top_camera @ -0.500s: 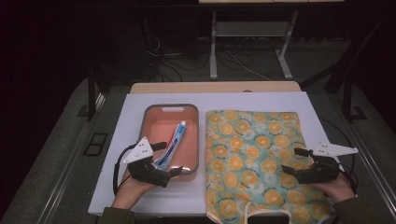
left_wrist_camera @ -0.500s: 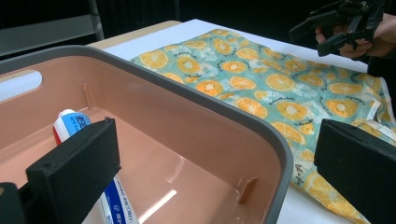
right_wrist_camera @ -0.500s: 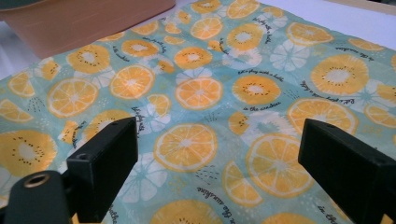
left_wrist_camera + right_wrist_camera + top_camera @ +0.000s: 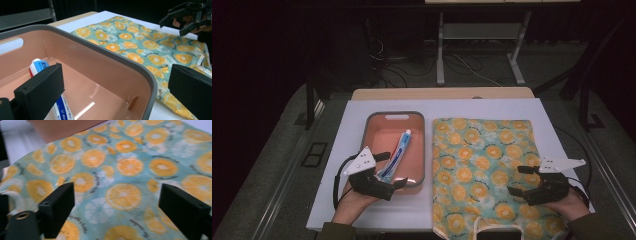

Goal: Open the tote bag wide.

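The toothpaste tube (image 4: 396, 153) lies lengthwise in the pink tray (image 4: 371, 131), its capped end pointing away from the left tongs (image 4: 390, 170) and its flat tail end just ahead of them, between their spread jaws as the left gripper view shows it (image 4: 41, 75). Nothing is pinched there yet. The tube looks light and soft-walled, with a glossy skin that could slide under the pads; a hold across the flat body near the tail, where it is thin and gives a little, seems safer than one at the round, stiffer shoulder by the cap.

The tray's grey rim (image 4: 140, 72) stands in the way: one jaw is over the tray's inside, the other outside its near wall, so the tongs would have to clear that wall before coming down on the tube.

Beside the tray, to the right of the left tongs, the orange-print cloth bag (image 4: 482, 165) lies flat on the white surface (image 4: 347, 200), limp and easily rucked. The right tongs (image 4: 522, 180) hover over its near part, jaws spread wide and empty, with the bag's handles (image 4: 492, 231) just on their near side.
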{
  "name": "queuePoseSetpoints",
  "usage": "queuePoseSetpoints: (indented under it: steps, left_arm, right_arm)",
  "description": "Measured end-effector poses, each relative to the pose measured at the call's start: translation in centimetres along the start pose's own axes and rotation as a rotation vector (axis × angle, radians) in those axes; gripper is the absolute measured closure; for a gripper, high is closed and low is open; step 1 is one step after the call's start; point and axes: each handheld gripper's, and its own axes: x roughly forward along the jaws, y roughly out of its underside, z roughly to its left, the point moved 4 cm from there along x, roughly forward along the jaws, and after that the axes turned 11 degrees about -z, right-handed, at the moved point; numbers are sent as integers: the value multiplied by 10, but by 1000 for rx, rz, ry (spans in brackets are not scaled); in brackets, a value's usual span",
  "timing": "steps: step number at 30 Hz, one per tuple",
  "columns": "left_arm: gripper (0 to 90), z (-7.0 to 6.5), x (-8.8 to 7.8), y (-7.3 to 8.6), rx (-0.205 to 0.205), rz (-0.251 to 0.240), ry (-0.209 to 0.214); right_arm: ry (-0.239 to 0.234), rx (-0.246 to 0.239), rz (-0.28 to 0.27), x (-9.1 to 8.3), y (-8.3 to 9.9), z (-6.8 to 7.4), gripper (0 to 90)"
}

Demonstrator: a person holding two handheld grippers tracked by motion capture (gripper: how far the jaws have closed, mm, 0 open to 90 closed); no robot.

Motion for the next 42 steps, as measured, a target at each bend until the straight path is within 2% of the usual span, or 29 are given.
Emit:
queuePoseSetpoints:
  steps: [4, 5, 6, 9, 10, 14, 17, 18, 21, 23, 25, 31, 33, 35, 36, 37, 38, 39, 42]
  left_arm:
    - [0, 0, 0, 0, -1, 0, -3]
    - [0, 0, 0, 0, -1, 0, -5]
    - [0, 0, 0, 0, 0, 0, -5]
    - [0, 0, 0, 0, -2, -1, -6]
    - [0, 0, 0, 0, -2, -2, -6]
    - [0, 0, 0, 0, -2, -3, -6]
    - [0, 0, 0, 0, -4, -3, -7]
    - [0, 0, 0, 0, -4, -3, -7]
    - [0, 0, 0, 0, -6, -3, -7]
    - [0, 0, 0, 0, -5, -2, -7]
    - [0, 0, 0, 0, -6, -3, -7]
    - [0, 0, 0, 0, -8, -3, -8]
    - [0, 0, 0, 0, -8, -4, -8]
    - [0, 0, 0, 0, -6, -2, -9]
    - [0, 0, 0, 0, -6, -2, -9]
    - [0, 0, 0, 0, -6, -2, -8]
    - [0, 0, 0, 0, -9, -4, -9]
    - [0, 0, 0, 0, -9, -4, -9]
    - [0, 0, 0, 0, -9, -4, -8]
  right_arm:
    - [-58, -22, 46, 9, 4, 12, 140]
    - [-58, -22, 46, 9, 4, 12, 140]
    - [-90, -38, 62, 13, 4, 19, 141]
    - [-138, -66, 85, 19, 6, 33, 150]
    - [-138, -66, 85, 19, 6, 33, 150]
    - [-227, -118, 130, 29, 10, 54, 210]
    - [-270, -142, 155, 33, 13, 65, 241]
    - [-270, -142, 155, 33, 13, 65, 241]
    - [-318, -176, 179, 38, 15, 76, 303]
    - [-327, -179, 186, 39, 16, 79, 313]
    - [-362, -222, 222, 45, 21, 86, 342]
    - [-369, -314, 287, 50, 30, 95, 353]
    - [-366, -331, 288, 50, 31, 95, 354]
    - [-346, -398, 286, 51, 32, 98, 388]
    - [-346, -398, 286, 51, 32, 98, 388]
    - [-328, -445, 285, 50, 33, 99, 435]
    - [-315, -451, 281, 50, 32, 99, 474]
    - [-315, -451, 281, 50, 32, 99, 474]
    - [-328, -409, 274, 49, 30, 94, 537]
